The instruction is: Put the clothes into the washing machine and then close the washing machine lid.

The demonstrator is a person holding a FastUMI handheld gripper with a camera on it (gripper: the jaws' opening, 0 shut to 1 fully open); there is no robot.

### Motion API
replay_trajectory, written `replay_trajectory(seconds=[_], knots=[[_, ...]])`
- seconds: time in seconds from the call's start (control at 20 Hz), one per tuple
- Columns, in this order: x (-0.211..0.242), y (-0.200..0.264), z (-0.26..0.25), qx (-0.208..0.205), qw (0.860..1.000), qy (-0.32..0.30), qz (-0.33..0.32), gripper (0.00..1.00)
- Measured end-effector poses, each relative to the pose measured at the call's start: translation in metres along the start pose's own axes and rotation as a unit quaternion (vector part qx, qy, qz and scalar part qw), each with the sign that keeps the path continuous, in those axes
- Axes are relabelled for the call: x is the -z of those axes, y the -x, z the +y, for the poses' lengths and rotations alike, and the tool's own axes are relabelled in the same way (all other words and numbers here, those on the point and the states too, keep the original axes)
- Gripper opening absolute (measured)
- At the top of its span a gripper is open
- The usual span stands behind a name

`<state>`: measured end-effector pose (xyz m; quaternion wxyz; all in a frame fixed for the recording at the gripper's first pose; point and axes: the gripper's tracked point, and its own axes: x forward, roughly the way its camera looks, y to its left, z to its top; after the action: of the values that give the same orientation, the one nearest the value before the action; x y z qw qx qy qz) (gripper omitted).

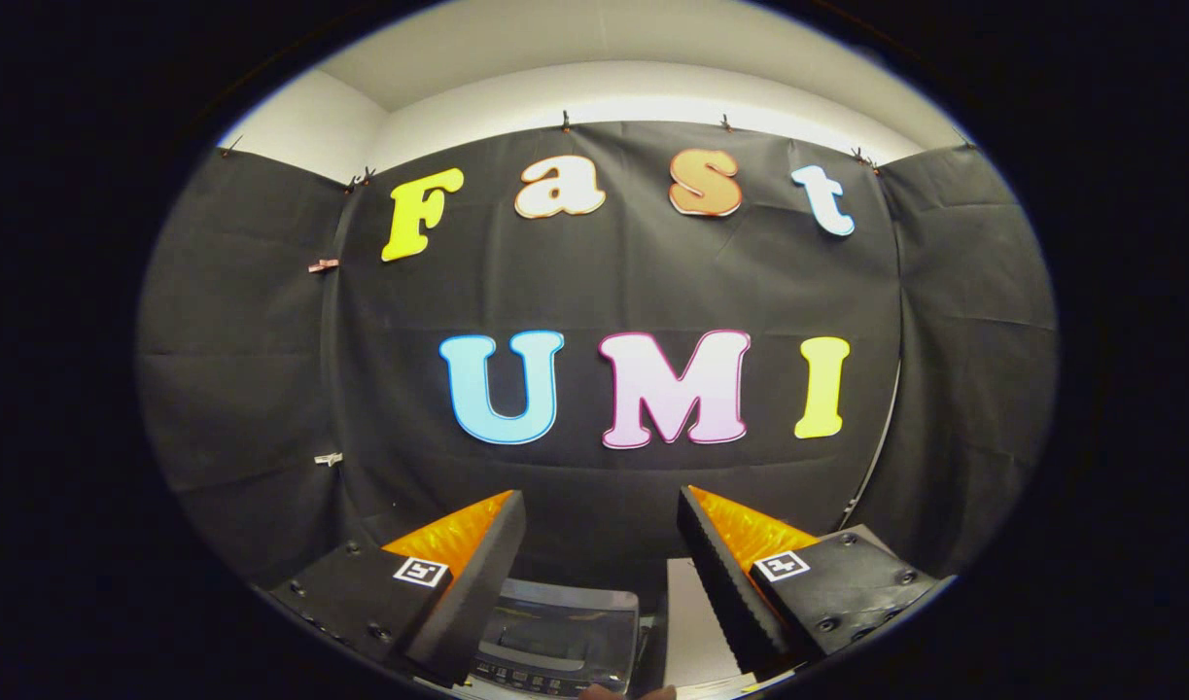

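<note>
Gripper (pixel 602 506) held level, fingers spread wide, nothing between them, aimed at the booth's black cloth wall (pixel 604 282). Below and between the fingers, the washing machine (pixel 555 637), seen from above: translucent dark lid (pixel 560 622) lying flat, control strip along its near edge. White surface (pixel 696 622) just beside the machine, under the right finger. Clothes not discernible.
</note>
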<state>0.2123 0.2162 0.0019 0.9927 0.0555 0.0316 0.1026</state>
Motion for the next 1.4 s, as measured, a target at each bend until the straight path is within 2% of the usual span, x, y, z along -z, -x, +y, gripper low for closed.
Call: replay_trajectory(seconds=[0.25, 0.65, 1.05, 1.4], knots=[[-0.018, 0.024, -0.057, 0.009, 1.0, -0.013, -0.009, 0.98], [-0.033, 0.046, -0.146, 0.059, 0.998, -0.016, -0.013, 0.98], [-0.041, 0.067, -0.18, 0.077, 0.997, -0.018, -0.017, 0.98], [-0.04, 0.066, -0.185, 0.079, 0.997, -0.022, -0.013, 0.98]])
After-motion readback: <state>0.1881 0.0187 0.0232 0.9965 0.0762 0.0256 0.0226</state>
